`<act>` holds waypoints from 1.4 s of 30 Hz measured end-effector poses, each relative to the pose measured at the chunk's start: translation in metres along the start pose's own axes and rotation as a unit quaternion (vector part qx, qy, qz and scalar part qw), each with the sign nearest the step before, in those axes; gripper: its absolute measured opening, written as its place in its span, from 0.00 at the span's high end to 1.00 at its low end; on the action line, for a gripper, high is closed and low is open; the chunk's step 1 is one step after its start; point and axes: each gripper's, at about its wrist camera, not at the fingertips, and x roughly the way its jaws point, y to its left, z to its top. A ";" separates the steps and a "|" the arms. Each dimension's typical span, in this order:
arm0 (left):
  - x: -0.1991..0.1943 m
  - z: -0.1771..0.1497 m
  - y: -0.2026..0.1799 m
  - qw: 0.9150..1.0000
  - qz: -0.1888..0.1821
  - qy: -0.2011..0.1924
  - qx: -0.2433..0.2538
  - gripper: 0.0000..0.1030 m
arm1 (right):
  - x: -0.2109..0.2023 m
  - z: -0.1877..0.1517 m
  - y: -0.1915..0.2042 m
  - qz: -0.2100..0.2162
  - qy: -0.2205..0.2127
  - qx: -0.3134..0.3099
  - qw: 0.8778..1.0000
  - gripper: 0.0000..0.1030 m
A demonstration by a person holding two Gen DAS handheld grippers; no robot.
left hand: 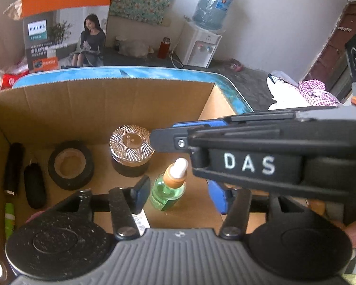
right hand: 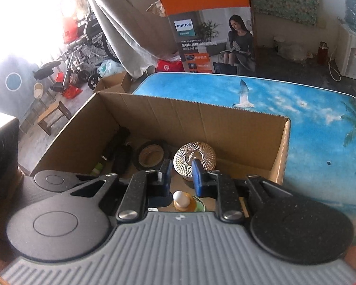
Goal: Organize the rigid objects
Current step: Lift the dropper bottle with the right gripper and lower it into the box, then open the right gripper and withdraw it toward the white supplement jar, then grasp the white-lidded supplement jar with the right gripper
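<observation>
An open cardboard box (left hand: 102, 104) (right hand: 225, 123) holds a green dropper bottle (left hand: 168, 187) (right hand: 185, 200), a jar with a ribbed shiny lid (left hand: 131, 149) (right hand: 194, 159), a black tape roll (left hand: 70, 163) (right hand: 152, 158), a black oval object (left hand: 34, 185), a black tube (left hand: 14, 166) and a green stick (left hand: 9, 218). My left gripper (left hand: 180, 196) is open around the dropper bottle, above the box floor. My right gripper (right hand: 181, 178) (left hand: 166, 137) is open and empty, reaching in from the right over the bottle, its tips near the jar.
The box stands on a table with a blue sky print (right hand: 308, 118). Behind it stand an orange Philips carton (left hand: 66, 23) (right hand: 208, 23) and a water dispenser (left hand: 201, 42). A wheelchair (right hand: 87, 45) and a wooden stool (right hand: 52, 116) are at the far left.
</observation>
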 end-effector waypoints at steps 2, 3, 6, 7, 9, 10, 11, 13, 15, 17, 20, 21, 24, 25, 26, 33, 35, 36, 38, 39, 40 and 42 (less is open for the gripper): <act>-0.007 -0.002 -0.004 1.000 0.005 -0.010 0.007 0.38 | -0.007 -0.001 0.001 -0.001 -0.008 0.006 1.000 0.82; -0.012 -0.003 -0.006 1.000 0.007 -0.017 0.011 0.35 | -0.012 -0.002 0.001 -0.001 -0.012 0.011 1.000 0.80; -0.035 -0.009 -0.011 0.999 0.013 -0.045 0.025 0.27 | -0.032 -0.007 0.001 0.006 -0.033 0.031 0.999 0.77; -0.044 -0.011 -0.013 0.998 0.014 -0.054 0.028 0.25 | -0.041 -0.011 0.001 0.009 -0.042 0.037 0.998 0.76; -0.064 -0.018 -0.017 0.996 0.013 -0.075 0.037 0.20 | -0.062 -0.020 0.006 0.020 -0.065 0.052 0.996 0.70; -0.074 -0.021 -0.020 0.996 0.013 -0.084 0.040 0.19 | -0.072 -0.026 0.009 0.025 -0.075 0.058 0.995 0.69; -0.084 -0.026 -0.023 0.995 0.012 -0.091 0.044 0.17 | -0.084 -0.032 0.013 0.033 -0.087 0.065 0.994 0.64; -0.104 -0.036 -0.027 0.993 0.006 -0.103 0.056 0.14 | -0.106 -0.045 0.020 0.045 -0.109 0.075 0.990 0.55; -0.121 -0.049 -0.028 0.991 0.008 -0.112 0.067 0.12 | -0.126 -0.059 0.028 0.055 -0.129 0.081 0.987 0.49; -0.138 -0.065 -0.027 0.990 0.017 -0.120 0.075 0.11 | -0.142 -0.074 0.036 0.064 -0.142 0.086 0.984 0.46; -0.159 -0.090 -0.021 0.988 0.035 -0.126 0.076 0.11 | -0.158 -0.098 0.048 0.080 -0.151 0.093 0.981 0.40; -0.164 -0.098 -0.016 0.988 0.040 -0.128 0.075 0.10 | -0.160 -0.104 0.052 0.084 -0.149 0.093 0.981 0.39; -0.175 -0.118 -0.003 0.988 0.051 -0.130 0.066 0.10 | -0.160 -0.123 0.063 0.092 -0.143 0.099 0.981 0.38; -0.177 -0.123 0.001 0.988 0.057 -0.130 0.060 0.10 | -0.159 -0.128 0.066 0.096 -0.140 0.101 0.980 0.37; -0.180 -0.129 0.004 0.988 0.063 -0.132 0.055 0.10 | -0.156 -0.134 0.069 0.102 -0.134 0.105 0.980 0.37; -0.192 -0.147 0.027 0.981 0.113 -0.155 0.040 0.10 | -0.120 -0.147 0.098 0.141 -0.083 0.118 0.980 0.37; -0.187 -0.149 0.034 0.978 0.134 -0.154 0.043 0.10 | -0.109 -0.145 0.108 0.149 -0.071 0.116 0.980 0.37; -0.183 -0.150 0.036 0.977 0.142 -0.151 0.043 0.10 | -0.103 -0.144 0.113 0.154 -0.064 0.115 0.979 0.37; -0.172 -0.151 0.043 0.976 0.161 -0.141 0.042 0.10 | -0.090 -0.135 0.118 0.163 -0.053 0.118 0.978 0.37; -0.168 -0.154 0.046 0.975 0.166 -0.139 0.043 0.11 | -0.082 -0.132 0.121 0.165 -0.047 0.120 0.978 0.37; -0.162 -0.154 0.049 0.975 0.173 -0.135 0.042 0.11 | -0.076 -0.130 0.124 0.167 -0.042 0.122 0.977 0.37; -0.151 -0.153 0.055 0.974 0.181 -0.128 0.042 0.12 | -0.060 -0.126 0.129 0.172 -0.032 0.130 0.976 0.37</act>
